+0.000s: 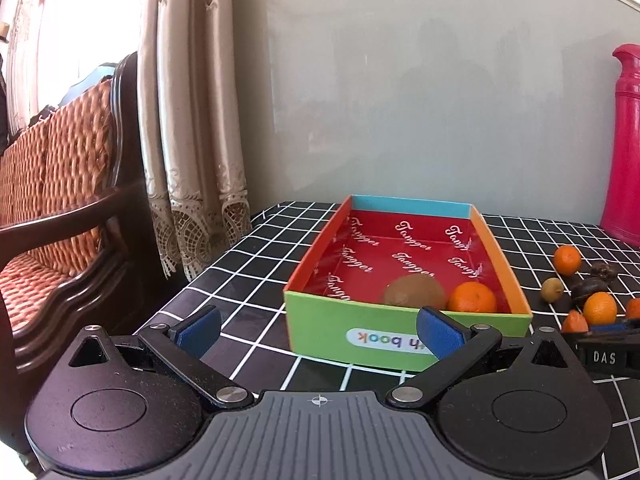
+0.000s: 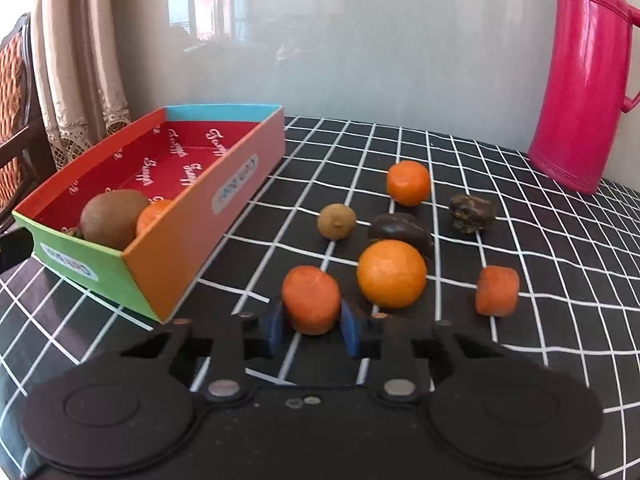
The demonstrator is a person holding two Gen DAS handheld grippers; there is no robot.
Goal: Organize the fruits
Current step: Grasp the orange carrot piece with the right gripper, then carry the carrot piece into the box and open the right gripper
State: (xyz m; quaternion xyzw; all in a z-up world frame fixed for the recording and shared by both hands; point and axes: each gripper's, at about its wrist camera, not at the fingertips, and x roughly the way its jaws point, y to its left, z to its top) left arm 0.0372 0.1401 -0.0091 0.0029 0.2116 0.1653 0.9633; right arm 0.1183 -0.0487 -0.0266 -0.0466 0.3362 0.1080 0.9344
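A colourful cardboard box (image 1: 404, 330) (image 2: 168, 264) stands on the checked table and holds a kiwi (image 1: 415, 290) (image 2: 114, 219) and an orange (image 1: 472, 297) (image 2: 154, 214). My left gripper (image 1: 318, 330) is open and empty, just in front of the box's green wall. My right gripper (image 2: 312, 326) is shut on a carrot piece (image 2: 311, 300) at table level, right of the box. Loose on the table beyond it lie two oranges (image 2: 391, 273) (image 2: 408, 182), a second carrot piece (image 2: 497, 291), a small brown-green fruit (image 2: 337, 221) and two dark fruits (image 2: 401, 231) (image 2: 472, 213).
A tall pink thermos (image 2: 584, 80) (image 1: 626, 148) stands at the table's back right by the wall. A wooden chair with a woven cushion (image 1: 60, 184) and a curtain (image 1: 192, 120) are left of the table. The table's left edge (image 1: 208, 268) runs near the box.
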